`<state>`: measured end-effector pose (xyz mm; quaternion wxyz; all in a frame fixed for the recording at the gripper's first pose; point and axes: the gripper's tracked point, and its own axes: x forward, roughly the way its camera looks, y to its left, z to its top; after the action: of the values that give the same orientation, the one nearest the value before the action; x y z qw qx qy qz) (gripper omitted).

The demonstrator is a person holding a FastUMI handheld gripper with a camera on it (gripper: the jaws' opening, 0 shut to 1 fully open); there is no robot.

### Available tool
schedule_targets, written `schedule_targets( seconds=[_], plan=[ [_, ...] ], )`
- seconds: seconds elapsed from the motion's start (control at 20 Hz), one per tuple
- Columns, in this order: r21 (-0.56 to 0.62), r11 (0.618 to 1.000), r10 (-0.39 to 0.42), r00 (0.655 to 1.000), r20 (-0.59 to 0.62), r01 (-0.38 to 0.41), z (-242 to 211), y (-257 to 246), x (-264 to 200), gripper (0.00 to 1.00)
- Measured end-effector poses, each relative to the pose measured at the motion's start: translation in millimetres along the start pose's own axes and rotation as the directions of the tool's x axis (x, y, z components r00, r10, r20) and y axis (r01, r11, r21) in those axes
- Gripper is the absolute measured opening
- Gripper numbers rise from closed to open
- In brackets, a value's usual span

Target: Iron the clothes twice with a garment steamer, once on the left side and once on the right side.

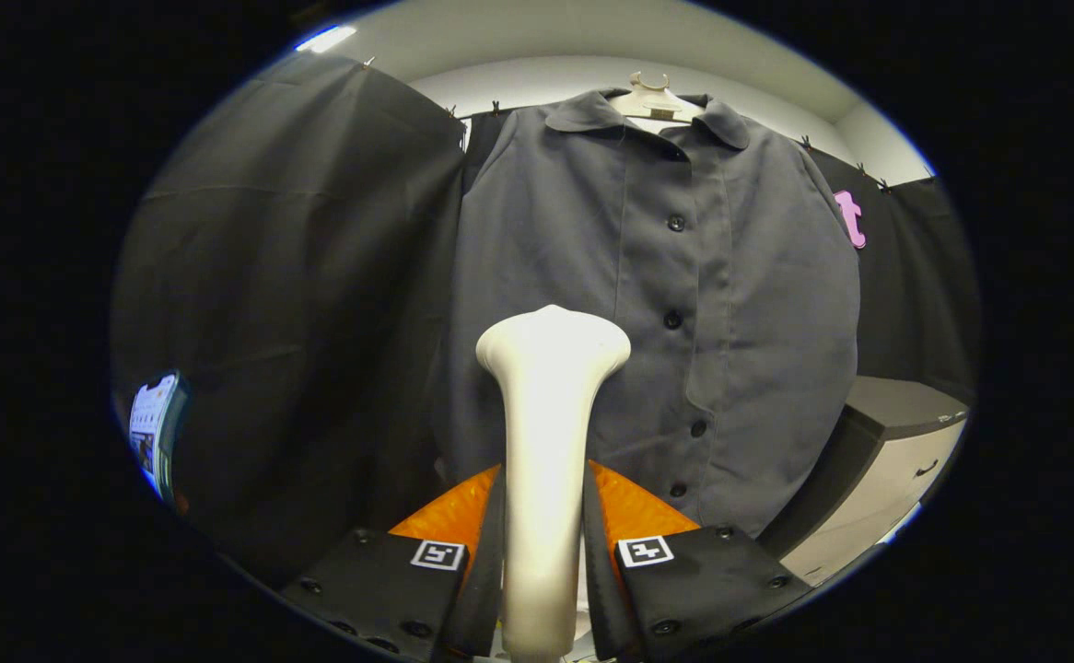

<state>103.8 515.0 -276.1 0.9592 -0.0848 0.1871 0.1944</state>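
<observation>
- Gripper [544, 516] fingers stand close together, clamped one on each side of the pale handle of the garment steamer [546, 442], with no gap showing between either finger and the handle.
- Each finger carries a small square marker tag on its upper face, just beside the handle.
- The steamer stands upright between the fingers, its shaft narrow where it is held and widening into a broad rounded head above them (the head's working face is turned away from the camera, toward the cloth).
- The head sits in front of the lower left half of the shirt [657, 304], just to the left of the button row; whether it touches the fabric or hangs just short of it cannot be told from this angle.
- The shirt is dark grey, buttoned down the front, collar spread open, and hangs flat on a pale hanger [655, 99] whose hook shows above the collar.
- Black cloth walls [297, 276] hang behind and to both sides of the shirt, pinned up along their top edge with small clips.
- A pale cabinet [896, 451] with a dark top and a drawer handle stands beyond the right finger, beside the shirt's lower right hem.
- A small lit screen [155, 433] shows far off to the left of the fingers.
</observation>
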Motion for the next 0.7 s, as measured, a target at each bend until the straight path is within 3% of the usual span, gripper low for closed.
schedule_targets(
  seconds=[0.35,0.7],
  plan=[
    [0.019,1.0,0.005,0.995,-0.1,-0.003,-51.9,2.2,-1.6,0.47],
    [0.017,1.0,0.006,0.997,-0.073,-0.005,-36.3,-0.2,-14.8,0.47]
  ],
)
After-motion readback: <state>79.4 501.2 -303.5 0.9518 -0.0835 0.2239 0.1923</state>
